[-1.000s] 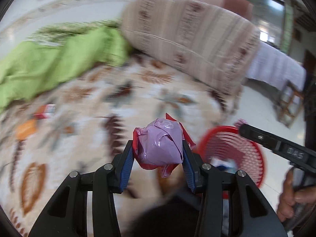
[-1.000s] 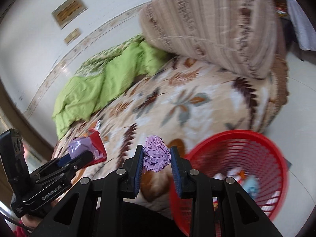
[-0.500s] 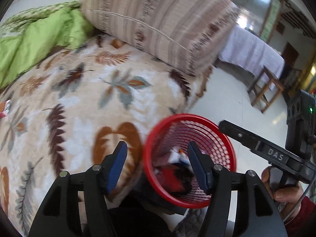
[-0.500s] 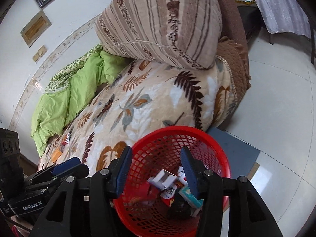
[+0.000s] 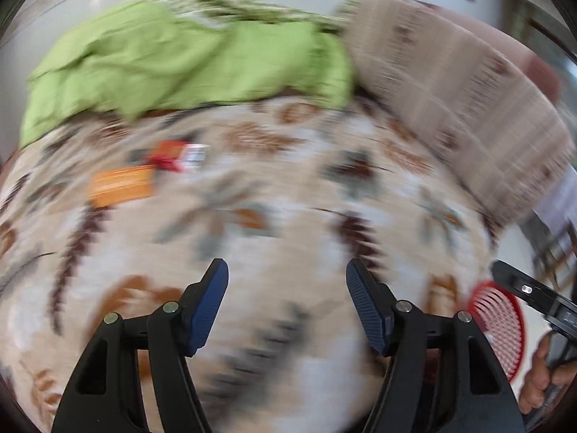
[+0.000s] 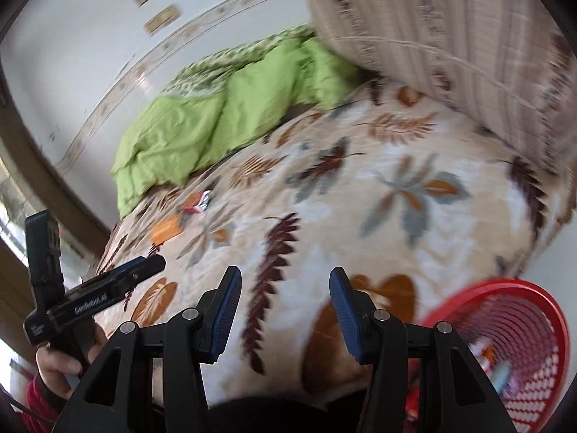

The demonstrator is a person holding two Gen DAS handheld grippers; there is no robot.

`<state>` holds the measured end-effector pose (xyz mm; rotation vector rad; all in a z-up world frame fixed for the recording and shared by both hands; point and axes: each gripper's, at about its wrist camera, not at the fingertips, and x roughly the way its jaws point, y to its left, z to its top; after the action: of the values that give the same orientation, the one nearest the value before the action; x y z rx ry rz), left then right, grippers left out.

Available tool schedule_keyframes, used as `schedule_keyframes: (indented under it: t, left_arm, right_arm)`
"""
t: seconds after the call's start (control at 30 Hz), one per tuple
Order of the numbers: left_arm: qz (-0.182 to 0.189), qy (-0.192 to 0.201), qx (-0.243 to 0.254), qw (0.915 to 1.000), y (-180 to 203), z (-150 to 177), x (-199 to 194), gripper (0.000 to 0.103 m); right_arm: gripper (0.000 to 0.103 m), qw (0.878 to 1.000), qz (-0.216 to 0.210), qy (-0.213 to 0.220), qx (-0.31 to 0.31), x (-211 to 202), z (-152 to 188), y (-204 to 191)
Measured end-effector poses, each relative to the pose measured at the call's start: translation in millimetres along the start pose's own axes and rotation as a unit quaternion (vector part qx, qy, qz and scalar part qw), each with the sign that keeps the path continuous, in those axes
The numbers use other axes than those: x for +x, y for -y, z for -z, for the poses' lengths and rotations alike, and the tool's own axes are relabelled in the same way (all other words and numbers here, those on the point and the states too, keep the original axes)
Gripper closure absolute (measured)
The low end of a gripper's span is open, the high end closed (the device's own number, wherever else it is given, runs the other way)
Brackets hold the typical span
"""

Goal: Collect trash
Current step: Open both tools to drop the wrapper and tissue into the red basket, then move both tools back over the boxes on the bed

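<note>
Some trash already lies in the basket (image 6: 519,357). Both the left gripper (image 5: 286,303) and right gripper (image 6: 285,310) are empty, fingers apart. An orange wrapper (image 5: 120,184) and a red packet (image 5: 173,156) remain on the bed (image 5: 288,216).

1. Your left gripper (image 5: 286,305) sits at the lower centre of its own view, jaws spread wide with nothing between the blue pads (image 5: 207,310).
2. Your right gripper (image 6: 285,312) also stands wide apart and empty at lower centre.
3. Your left hand (image 6: 63,364) wraps its handle at the lower left of the right view.
4. Your right hand (image 5: 544,373) shows at the left view's lower right edge.
</note>
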<state>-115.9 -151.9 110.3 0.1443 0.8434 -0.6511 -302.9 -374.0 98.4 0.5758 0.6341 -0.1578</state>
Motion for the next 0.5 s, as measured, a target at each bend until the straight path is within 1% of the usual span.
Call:
schedule_keyframes:
  t: [0.03,0.07,0.1,0.3,0.37,0.43,0.5]
  left_arm:
    - [-0.017,0.000,-0.013,0.9998,-26,-5,3,0.035]
    - [-0.024,0.000,-0.020,0.9995,-42,-8,5,0.035]
    - [-0.036,-0.001,-0.034,0.9988,-65,-13,9,0.035]
    - [-0.073,0.000,-0.089,0.9933,-155,-32,26,0.035]
    - [-0.082,0.004,-0.101,0.9915,-176,-39,32,0.035]
    - [-0.086,0.006,-0.106,0.9907,-188,-47,39,0.034]
    - [-0.089,0.009,-0.103,0.9907,-201,-60,51,0.034]
  right_arm:
    - [0.049,1.000,-0.007,-0.007,-0.007,11,-4,-9]
    - [0.047,1.000,-0.014,-0.017,-0.016,25,-8,-19]
    - [0.047,0.999,-0.020,-0.029,-0.023,41,-14,-29]
    - [0.047,0.994,-0.044,-0.073,-0.062,120,-38,-75]
    - [0.047,0.992,-0.047,-0.085,-0.075,148,-46,-90]
    - [0.047,0.990,-0.052,-0.096,-0.092,175,-54,-105]
    - [0.047,0.988,-0.054,-0.104,-0.105,200,-62,-119]
